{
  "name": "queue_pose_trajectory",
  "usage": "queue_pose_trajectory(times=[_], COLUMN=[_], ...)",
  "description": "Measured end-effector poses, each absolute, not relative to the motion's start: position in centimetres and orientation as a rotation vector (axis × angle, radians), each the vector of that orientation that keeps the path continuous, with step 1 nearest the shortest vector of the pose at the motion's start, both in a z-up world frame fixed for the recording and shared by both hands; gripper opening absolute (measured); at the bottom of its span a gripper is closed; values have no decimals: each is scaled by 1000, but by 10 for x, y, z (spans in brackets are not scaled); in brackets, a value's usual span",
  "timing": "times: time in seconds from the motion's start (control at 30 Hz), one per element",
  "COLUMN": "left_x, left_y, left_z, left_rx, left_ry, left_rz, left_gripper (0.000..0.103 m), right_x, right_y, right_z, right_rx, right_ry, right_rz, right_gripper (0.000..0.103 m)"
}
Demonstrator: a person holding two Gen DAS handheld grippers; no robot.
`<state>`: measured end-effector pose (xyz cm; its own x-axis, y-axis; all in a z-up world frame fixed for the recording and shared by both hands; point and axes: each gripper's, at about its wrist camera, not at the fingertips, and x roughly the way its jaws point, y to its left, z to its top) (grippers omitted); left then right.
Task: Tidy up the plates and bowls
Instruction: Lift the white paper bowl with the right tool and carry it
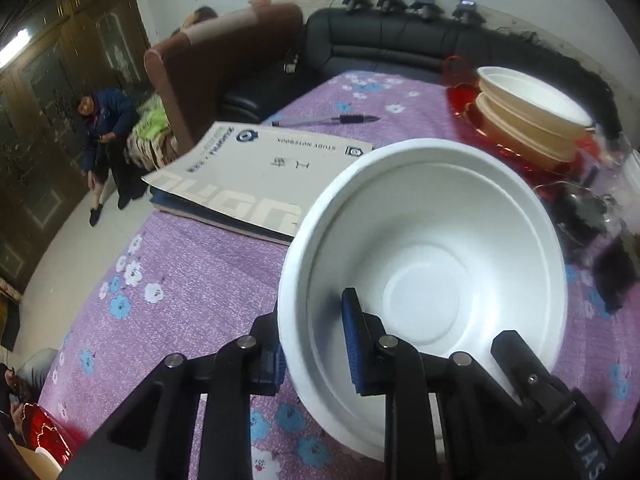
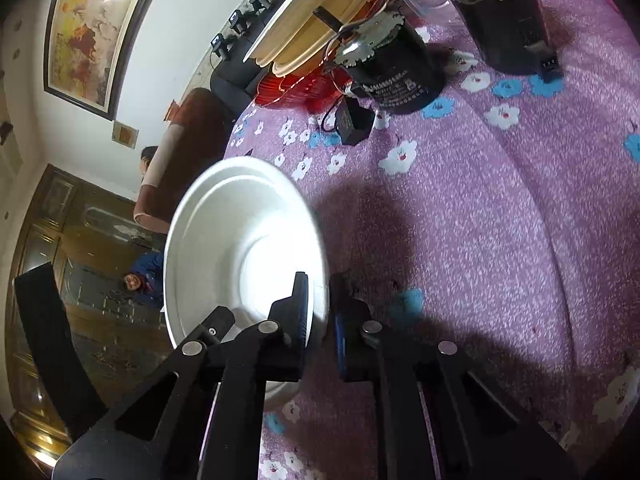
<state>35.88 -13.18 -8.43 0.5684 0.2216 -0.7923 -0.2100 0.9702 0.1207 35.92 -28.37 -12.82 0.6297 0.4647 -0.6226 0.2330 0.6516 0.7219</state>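
Note:
My left gripper (image 1: 316, 344) is shut on the rim of a white foam bowl (image 1: 448, 248), held tilted above the purple flowered tablecloth. My right gripper (image 2: 320, 316) is shut on the rim of another white foam bowl (image 2: 240, 248), held on edge over the table's side. A stack of cream and white bowls (image 1: 532, 116) sits on a red plate (image 1: 468, 100) at the far right of the left wrist view. The same stack (image 2: 304, 36) and red plate (image 2: 296, 88) show at the top of the right wrist view.
A notebook (image 1: 256, 172) and a pen (image 1: 328, 120) lie on the cloth beyond the left bowl. Black cylindrical devices (image 2: 396, 72) and a small black box (image 2: 356, 120) stand by the stack. Another red plate (image 1: 44, 436) shows at the lower left. Sofas stand beyond the table.

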Motion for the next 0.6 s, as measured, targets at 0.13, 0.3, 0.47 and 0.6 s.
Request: queue_pose_trajectory(times=[0.13, 0.3, 0.47, 0.6], left_x=[352, 347, 346, 344], left_y=[-133, -130, -129, -127], left_z=[-82, -82, -84, -85], left_rx=[26, 17, 13, 4], left_ry=[903, 881, 868, 864], left_rz=[241, 223, 217, 205], left_gripper=[18, 16, 16, 16], right_x=[354, 347, 344, 341], right_y=[-285, -286, -286, -286], right_z=[-131, -128, -124, -122], right_rx=[888, 864, 853, 849], right_ry=[911, 899, 892, 889], right_rz=[152, 140, 137, 135], right_gripper=[8, 8, 8, 8])
